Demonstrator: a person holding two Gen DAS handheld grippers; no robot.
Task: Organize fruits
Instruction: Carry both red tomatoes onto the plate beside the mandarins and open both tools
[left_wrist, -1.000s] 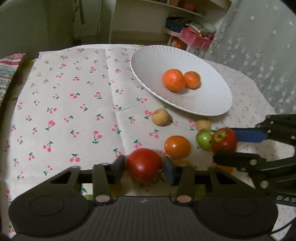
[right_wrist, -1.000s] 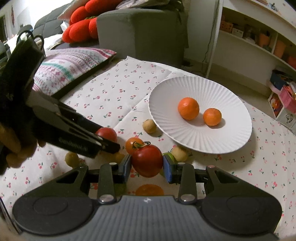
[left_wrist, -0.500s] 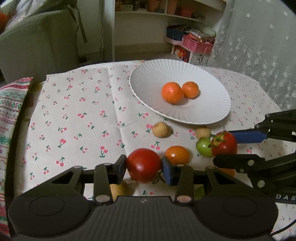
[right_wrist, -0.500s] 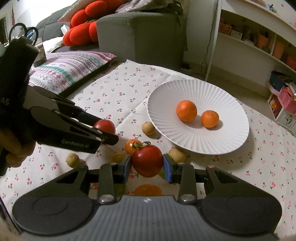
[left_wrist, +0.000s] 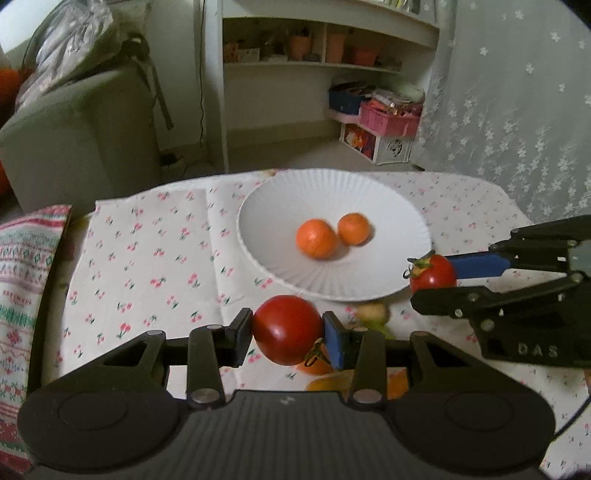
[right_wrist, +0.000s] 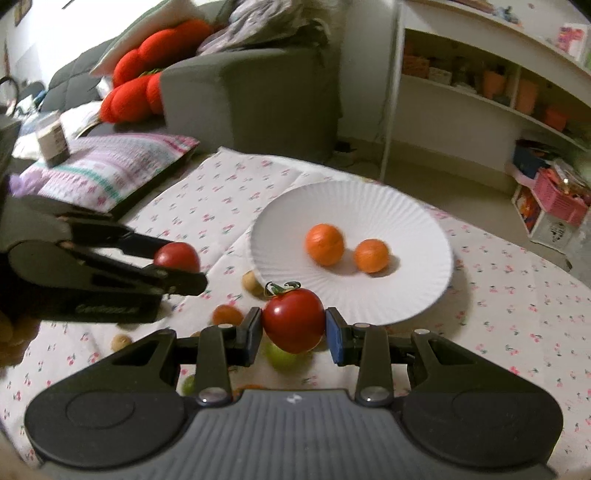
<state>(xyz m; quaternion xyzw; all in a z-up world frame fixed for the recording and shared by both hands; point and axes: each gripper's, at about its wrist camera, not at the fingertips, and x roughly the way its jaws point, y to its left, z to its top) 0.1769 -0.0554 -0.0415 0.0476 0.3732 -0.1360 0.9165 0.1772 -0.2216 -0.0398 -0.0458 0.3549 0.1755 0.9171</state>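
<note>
Left wrist view: left tongs (left_wrist: 287, 329) clamped across the middle of a smooth red tomato (left_wrist: 287, 328), right tongs (left_wrist: 433, 277) likewise on a stemmed tomato (left_wrist: 432, 272), both above the table (left_wrist: 147, 258) near the plate (left_wrist: 266, 206); soft, light, easily bruised fruit probably needs gentle pressure.

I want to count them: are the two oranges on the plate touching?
Apart. The right wrist view shows white plate between the bigger orange and smaller orange.
</note>
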